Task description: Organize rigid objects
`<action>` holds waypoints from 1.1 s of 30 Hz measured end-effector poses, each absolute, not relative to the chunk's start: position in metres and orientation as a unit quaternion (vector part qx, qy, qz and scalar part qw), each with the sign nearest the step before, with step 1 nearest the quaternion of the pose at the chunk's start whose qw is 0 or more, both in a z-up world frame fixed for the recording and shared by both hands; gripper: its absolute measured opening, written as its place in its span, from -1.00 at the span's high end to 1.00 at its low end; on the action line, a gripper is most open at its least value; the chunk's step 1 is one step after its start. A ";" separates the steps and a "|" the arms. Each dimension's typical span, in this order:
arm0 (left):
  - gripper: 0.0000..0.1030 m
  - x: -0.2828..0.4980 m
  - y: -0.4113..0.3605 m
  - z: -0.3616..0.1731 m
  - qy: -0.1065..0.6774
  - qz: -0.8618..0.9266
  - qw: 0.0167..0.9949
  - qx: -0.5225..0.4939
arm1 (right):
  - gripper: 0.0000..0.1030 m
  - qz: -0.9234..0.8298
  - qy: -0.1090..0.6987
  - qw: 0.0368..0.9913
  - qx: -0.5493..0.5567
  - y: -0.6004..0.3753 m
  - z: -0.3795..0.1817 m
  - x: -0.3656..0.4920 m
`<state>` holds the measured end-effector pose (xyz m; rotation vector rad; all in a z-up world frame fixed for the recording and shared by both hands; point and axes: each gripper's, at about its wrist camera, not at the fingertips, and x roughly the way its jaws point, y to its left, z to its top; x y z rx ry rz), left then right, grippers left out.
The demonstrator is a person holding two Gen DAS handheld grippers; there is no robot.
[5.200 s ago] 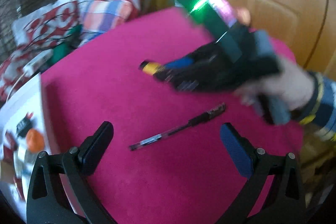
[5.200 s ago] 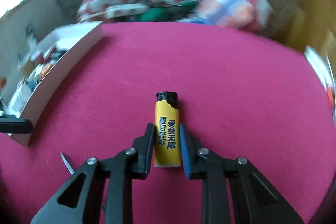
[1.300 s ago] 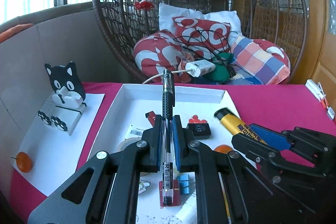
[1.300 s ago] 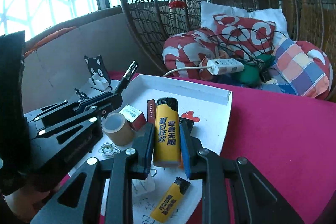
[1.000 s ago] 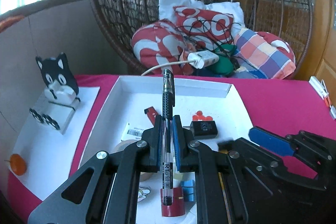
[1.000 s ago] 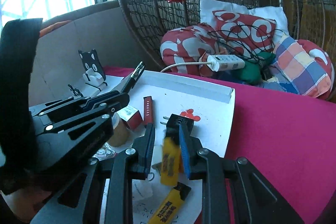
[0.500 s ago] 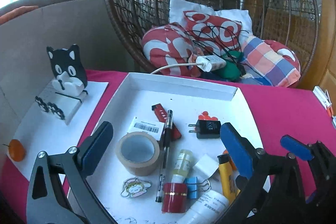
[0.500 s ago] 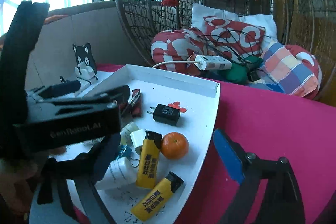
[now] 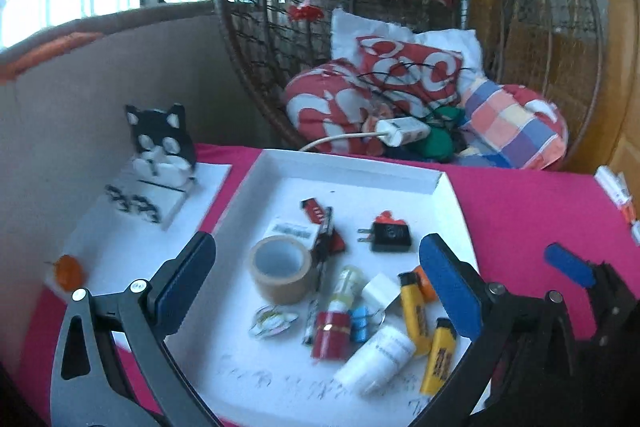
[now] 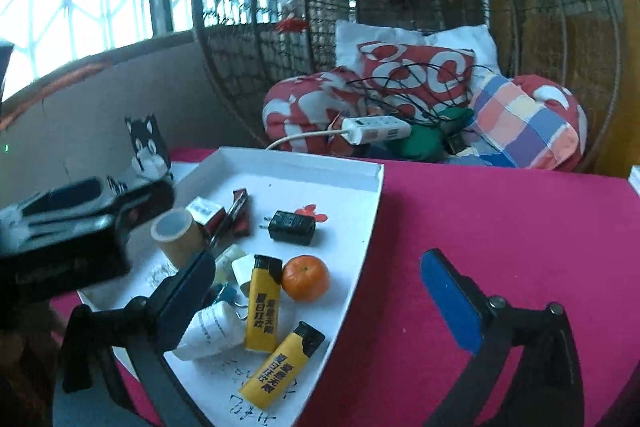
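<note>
Hovering over the white tray (image 9: 348, 169), both tools empty. Left gripper (image 9: 316, 279) spread wide, nothing between its pads. Right gripper (image 10: 320, 295) has just been opening and now stands wide too, nothing between its fingers.

Step in hand, as I judge it: drop-off done, pull clear. Best lifted away with jaws kept wide, so neither finger catches the tray wall or nudges the contents.

Pen (image 9: 320, 267) lies flat mid-tray, just beside the tape roll (image 9: 280, 269); long axis runs near edge to far edge, clip end toward the far wall.

Yellow lighter (image 10: 262, 307) lies toward the tray's right edge, touching the orange (image 10: 305, 277); black cap toward the far wall, long axis near-to-far. A second lighter (image 10: 282, 367) sits nearer the near edge, slanted.
</note>
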<state>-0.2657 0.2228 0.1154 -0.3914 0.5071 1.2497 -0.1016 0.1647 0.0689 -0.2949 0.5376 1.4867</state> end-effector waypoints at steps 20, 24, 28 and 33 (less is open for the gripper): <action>-1.00 -0.270 0.125 0.152 0.203 0.595 0.760 -0.165 | -1.00 0.602 0.198 0.769 -0.083 0.090 0.104 -0.084; -1.00 -0.266 0.106 0.153 0.229 0.604 0.750 -0.142 | -1.00 0.594 0.208 0.773 -0.083 0.076 0.103 -0.078; -1.00 -0.270 0.083 0.160 0.224 0.601 0.758 -0.122 | -1.00 0.587 0.172 0.787 -0.077 0.053 0.115 -0.077; -1.00 -0.273 0.059 0.177 0.200 0.564 0.793 -0.116 | -1.00 0.608 0.176 0.773 -0.048 0.031 0.129 -0.072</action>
